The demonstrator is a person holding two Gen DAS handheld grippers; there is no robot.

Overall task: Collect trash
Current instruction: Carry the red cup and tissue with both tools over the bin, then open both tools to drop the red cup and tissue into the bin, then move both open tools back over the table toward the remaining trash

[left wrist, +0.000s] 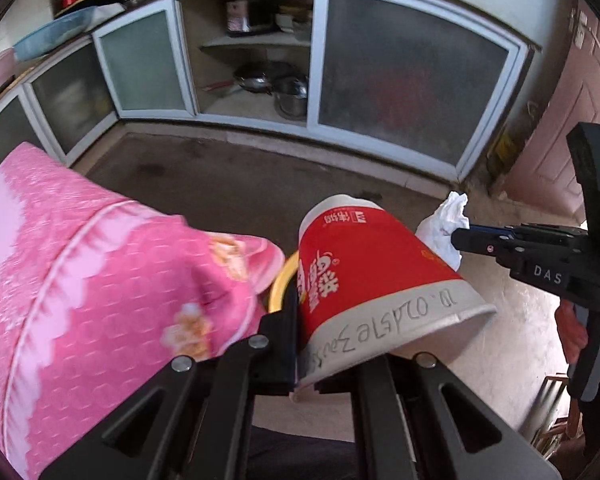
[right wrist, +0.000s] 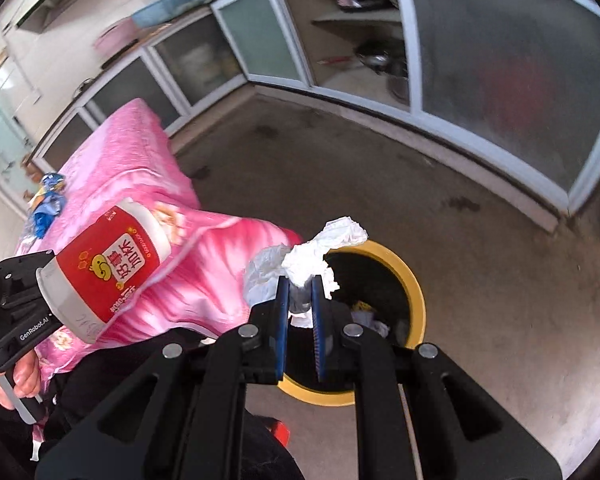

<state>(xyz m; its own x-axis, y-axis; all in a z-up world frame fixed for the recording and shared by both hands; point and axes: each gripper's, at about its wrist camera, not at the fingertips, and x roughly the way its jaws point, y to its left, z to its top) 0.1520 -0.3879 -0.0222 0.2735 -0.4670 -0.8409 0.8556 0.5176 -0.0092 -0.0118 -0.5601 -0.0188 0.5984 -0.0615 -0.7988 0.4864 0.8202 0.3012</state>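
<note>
My left gripper is shut on a red and white paper cup, held on its side in the air beside the pink-covered table; the cup also shows in the right wrist view. My right gripper is shut on a crumpled white tissue, held over the yellow-rimmed trash bin. The tissue and right gripper also show in the left wrist view. Only a sliver of the bin rim shows there, behind the cup.
A table under a pink floral cloth stands at the left, with blue wrappers on it. Low cabinets with glass doors line the far wall, one open with pots. A brown door is at right. Trash lies inside the bin.
</note>
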